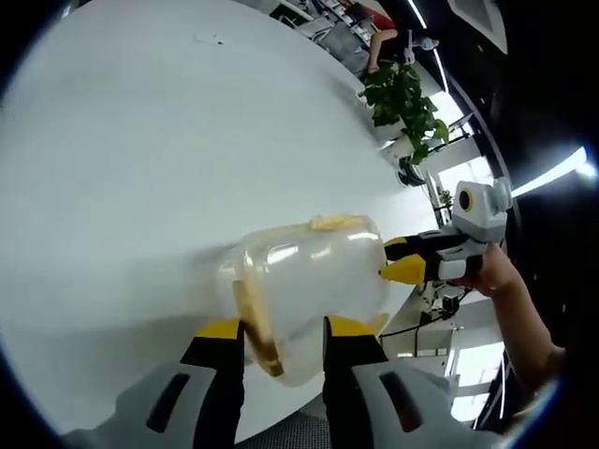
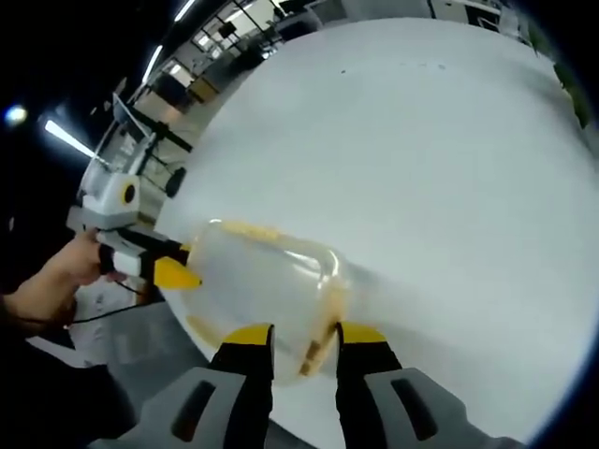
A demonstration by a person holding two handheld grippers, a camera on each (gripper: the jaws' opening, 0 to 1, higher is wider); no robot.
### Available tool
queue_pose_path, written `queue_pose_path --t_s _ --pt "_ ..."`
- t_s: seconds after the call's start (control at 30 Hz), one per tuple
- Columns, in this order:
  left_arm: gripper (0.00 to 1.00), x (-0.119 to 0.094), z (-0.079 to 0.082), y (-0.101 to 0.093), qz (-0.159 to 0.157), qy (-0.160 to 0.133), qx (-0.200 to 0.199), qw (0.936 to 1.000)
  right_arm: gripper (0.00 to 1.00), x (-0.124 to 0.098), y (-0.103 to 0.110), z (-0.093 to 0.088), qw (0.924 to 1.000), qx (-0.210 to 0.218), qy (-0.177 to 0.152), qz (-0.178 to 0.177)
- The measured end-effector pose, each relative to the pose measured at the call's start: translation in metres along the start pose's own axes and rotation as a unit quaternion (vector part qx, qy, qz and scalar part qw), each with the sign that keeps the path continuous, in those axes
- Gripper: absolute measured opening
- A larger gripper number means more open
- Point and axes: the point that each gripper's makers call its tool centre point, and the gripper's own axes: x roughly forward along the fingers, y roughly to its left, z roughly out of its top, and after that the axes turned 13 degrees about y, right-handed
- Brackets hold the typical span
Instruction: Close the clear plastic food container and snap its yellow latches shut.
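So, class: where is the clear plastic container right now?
The container sits at the white table's near edge, between the left gripper and right gripper.

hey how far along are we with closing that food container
Done: the lid looks seated on the clear container on the white table. In hand: left gripper and right gripper each bracket a yellow latch at opposite ends. Left: whether any latch is snapped is unclear.

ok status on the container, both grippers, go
Left gripper and right gripper each straddle a yellow latch at opposite ends. Clear container sits lid-on at the white table edge. Nothing in the way.
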Motion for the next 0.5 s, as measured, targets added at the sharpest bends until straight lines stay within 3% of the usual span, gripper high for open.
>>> queue_pose_path --t_s 0.23,0.5 --pt "0.31 -0.0018 0.0029 0.0029 -0.007 0.014 0.016 0.9998 0.23 0.0014 0.0032 -0.0040 1.0000 0.004 0.005 -0.004" --pt "0.31 -0.0035 0.0009 -0.0005 -0.004 0.009 0.016 0.9998 0.24 0.0000 0.0043 -0.0062 0.9997 0.019 -0.017 0.001"
